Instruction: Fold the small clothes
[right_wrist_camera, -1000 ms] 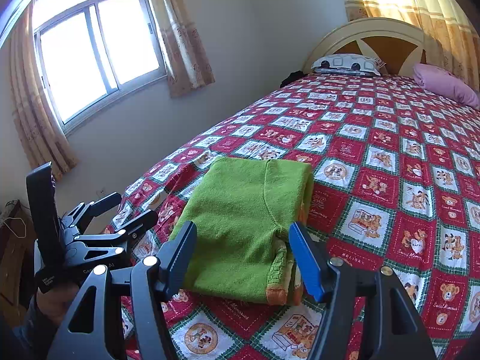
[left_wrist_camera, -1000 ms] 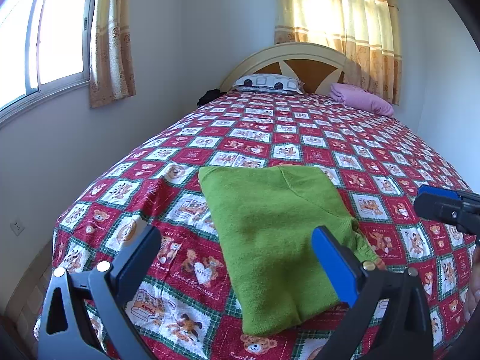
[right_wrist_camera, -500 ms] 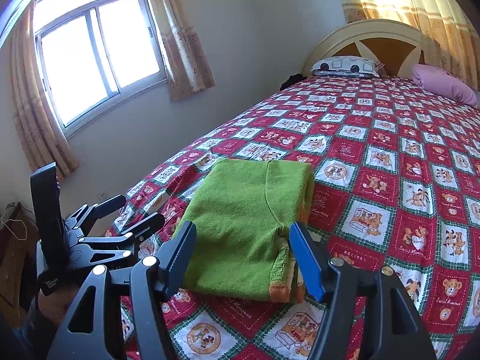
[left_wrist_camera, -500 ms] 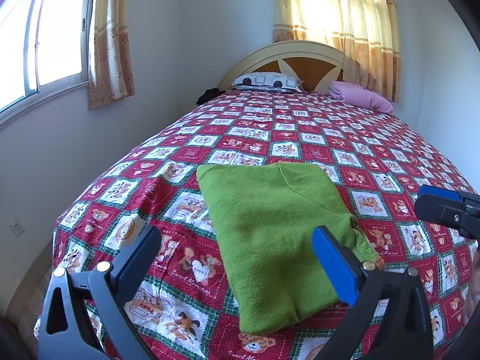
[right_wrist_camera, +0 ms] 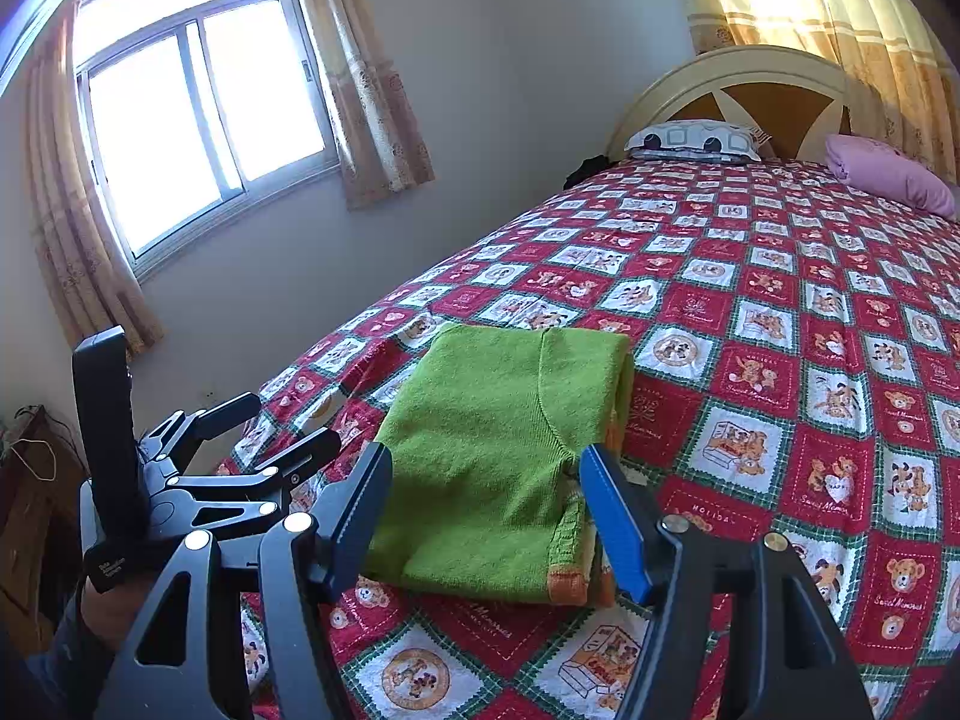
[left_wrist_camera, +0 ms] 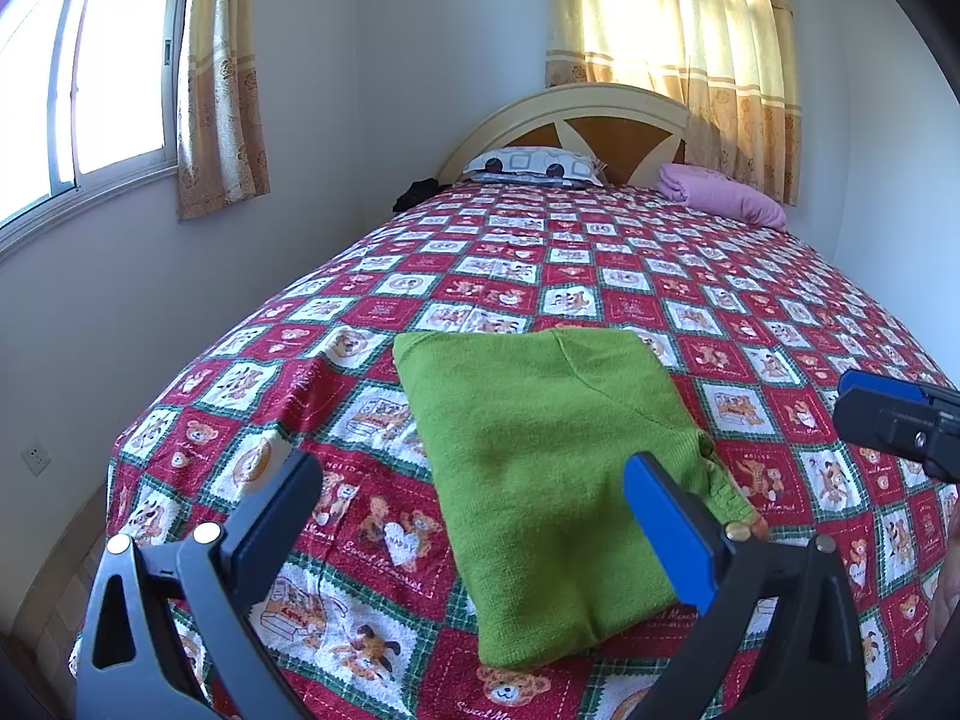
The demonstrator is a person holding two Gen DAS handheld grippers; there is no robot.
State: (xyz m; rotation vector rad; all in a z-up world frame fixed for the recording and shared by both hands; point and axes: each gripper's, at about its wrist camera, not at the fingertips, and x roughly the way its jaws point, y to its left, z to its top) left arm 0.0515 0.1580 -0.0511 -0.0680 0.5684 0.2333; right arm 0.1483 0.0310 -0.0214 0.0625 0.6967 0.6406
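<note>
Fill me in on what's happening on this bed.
A person is folding small clothes with a handheld gripper in each hand. A green sweater lies folded into a neat rectangle near the foot of the bed, on the teddy-bear bedspread. The left gripper and the right gripper both hover above it with fingers open, holding nothing. The fold looks done.

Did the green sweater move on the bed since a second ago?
No. The green sweater lies on the same squares of the teddy-bear bedspread in both views. Neither open gripper touches it.
</note>
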